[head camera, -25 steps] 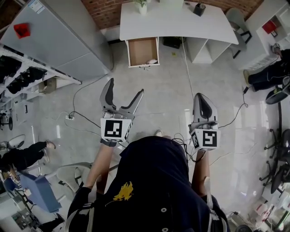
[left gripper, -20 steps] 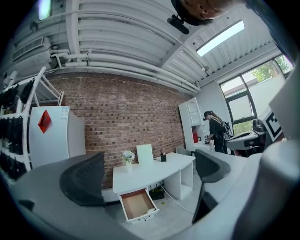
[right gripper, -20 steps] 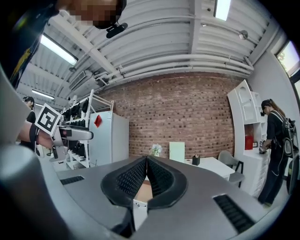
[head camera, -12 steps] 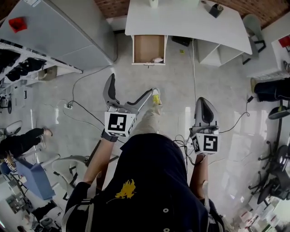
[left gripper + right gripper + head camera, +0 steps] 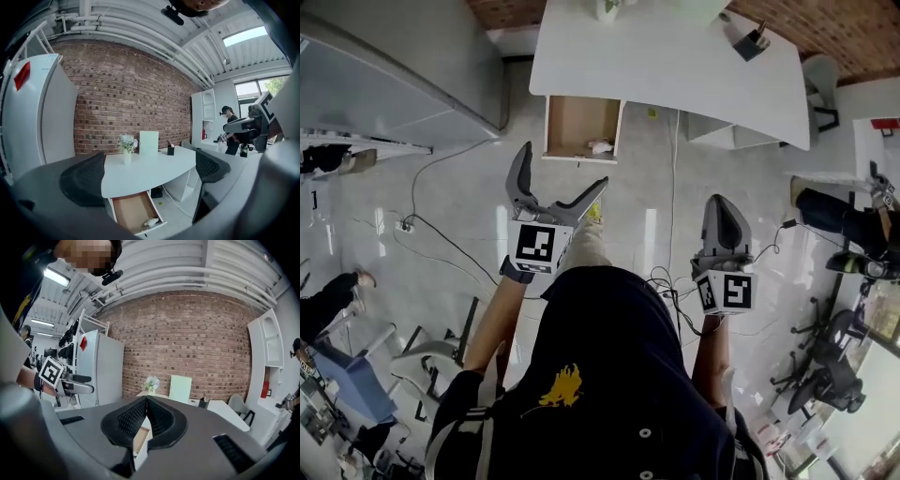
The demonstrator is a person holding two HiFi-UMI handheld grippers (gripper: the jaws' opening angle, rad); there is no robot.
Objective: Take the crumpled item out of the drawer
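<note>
An open drawer point(image 5: 581, 124) with a brown bottom hangs under the white desk point(image 5: 675, 70). A small white crumpled item point(image 5: 600, 147) lies at the drawer's front right corner. In the left gripper view the crumpled item point(image 5: 151, 221) shows low between the jaws, far ahead in the drawer point(image 5: 131, 212). My left gripper point(image 5: 562, 169) is held over the floor short of the drawer, jaws spread wide and empty. My right gripper point(image 5: 719, 202) hangs further right, jaws pressed together on nothing point(image 5: 146, 414).
A tall white cabinet point(image 5: 384, 66) stands left of the desk. Cables point(image 5: 441, 202) trail over the tiled floor. On the desk are a vase of flowers point(image 5: 126, 146) and a pen holder point(image 5: 752, 42). Office chairs point(image 5: 825, 375) crowd the right side. A person point(image 5: 229, 136) stands at the back right.
I have stepped closer to the desk, so the drawer sits nearer ahead. The left jaws have spread wider. The right jaws stay together.
</note>
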